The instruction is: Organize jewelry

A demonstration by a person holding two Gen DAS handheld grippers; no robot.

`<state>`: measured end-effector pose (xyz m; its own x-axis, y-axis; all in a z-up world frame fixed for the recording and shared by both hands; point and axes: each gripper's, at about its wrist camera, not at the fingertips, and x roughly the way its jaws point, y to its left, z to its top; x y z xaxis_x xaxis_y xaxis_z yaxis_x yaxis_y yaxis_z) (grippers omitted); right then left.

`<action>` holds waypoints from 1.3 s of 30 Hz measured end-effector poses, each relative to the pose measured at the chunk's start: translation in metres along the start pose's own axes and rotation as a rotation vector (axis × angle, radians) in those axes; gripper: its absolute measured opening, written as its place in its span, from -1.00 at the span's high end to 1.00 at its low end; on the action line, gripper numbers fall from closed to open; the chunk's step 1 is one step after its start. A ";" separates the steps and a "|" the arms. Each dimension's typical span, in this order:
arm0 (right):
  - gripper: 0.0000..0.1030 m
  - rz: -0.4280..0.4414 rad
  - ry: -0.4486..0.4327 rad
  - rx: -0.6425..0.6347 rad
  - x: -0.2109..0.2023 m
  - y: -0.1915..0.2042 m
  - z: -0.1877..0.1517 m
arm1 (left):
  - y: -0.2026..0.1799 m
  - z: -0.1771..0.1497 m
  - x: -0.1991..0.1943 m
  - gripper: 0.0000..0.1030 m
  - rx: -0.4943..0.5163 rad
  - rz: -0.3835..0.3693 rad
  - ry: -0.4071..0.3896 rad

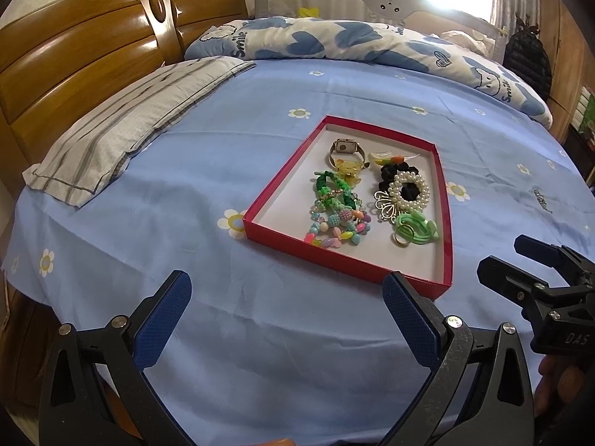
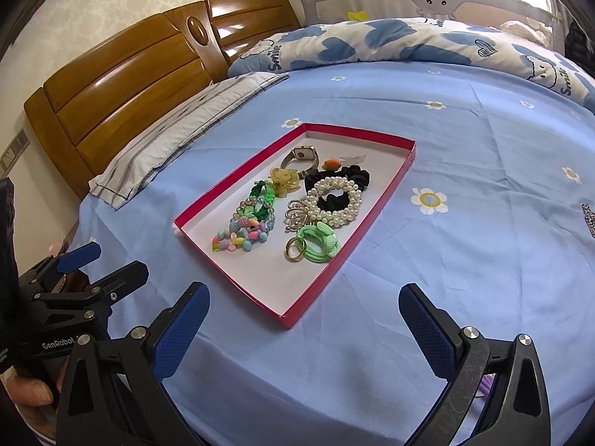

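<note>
A red shallow box (image 1: 277,174) (image 2: 383,200) lies on the blue bed sheet. Inside lie a watch (image 1: 344,147) (image 2: 303,156), a pearl scrunchie (image 1: 408,188) (image 2: 336,200), green hair ties with a gold ring (image 1: 414,228) (image 2: 316,243), coloured bead bracelets (image 1: 336,225) (image 2: 243,228), a yellow claw clip (image 1: 347,171) (image 2: 284,182) and a metal butterfly clip (image 1: 385,204) (image 2: 297,213). My left gripper (image 1: 284,297) is open and empty, just before the box. My right gripper (image 2: 305,306) is open and empty near the box's near corner. A small sparkly piece (image 2: 587,219) (image 1: 543,199) lies on the sheet right of the box.
A striped grey pillow (image 1: 122,130) (image 2: 186,126) lies to the left by the wooden headboard (image 1: 74,59). A blue-and-white quilt (image 1: 334,41) (image 2: 409,41) is bunched along the far side. The right gripper shows in the left wrist view (image 1: 535,271); the left one shows in the right wrist view (image 2: 93,271).
</note>
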<state>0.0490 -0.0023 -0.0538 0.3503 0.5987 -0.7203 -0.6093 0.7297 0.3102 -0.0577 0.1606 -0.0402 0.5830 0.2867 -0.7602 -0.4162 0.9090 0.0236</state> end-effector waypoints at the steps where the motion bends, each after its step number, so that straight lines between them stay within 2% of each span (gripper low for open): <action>1: -0.99 -0.001 -0.001 -0.002 0.000 0.000 0.000 | 0.000 0.000 0.000 -1.00 0.000 -0.001 0.000; 39: -0.99 0.009 -0.028 -0.009 -0.007 0.009 0.006 | -0.002 0.001 -0.001 -1.00 -0.004 -0.010 -0.002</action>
<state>0.0448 0.0021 -0.0423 0.3644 0.6145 -0.6997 -0.6192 0.7211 0.3108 -0.0569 0.1590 -0.0394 0.5884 0.2780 -0.7593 -0.4130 0.9106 0.0133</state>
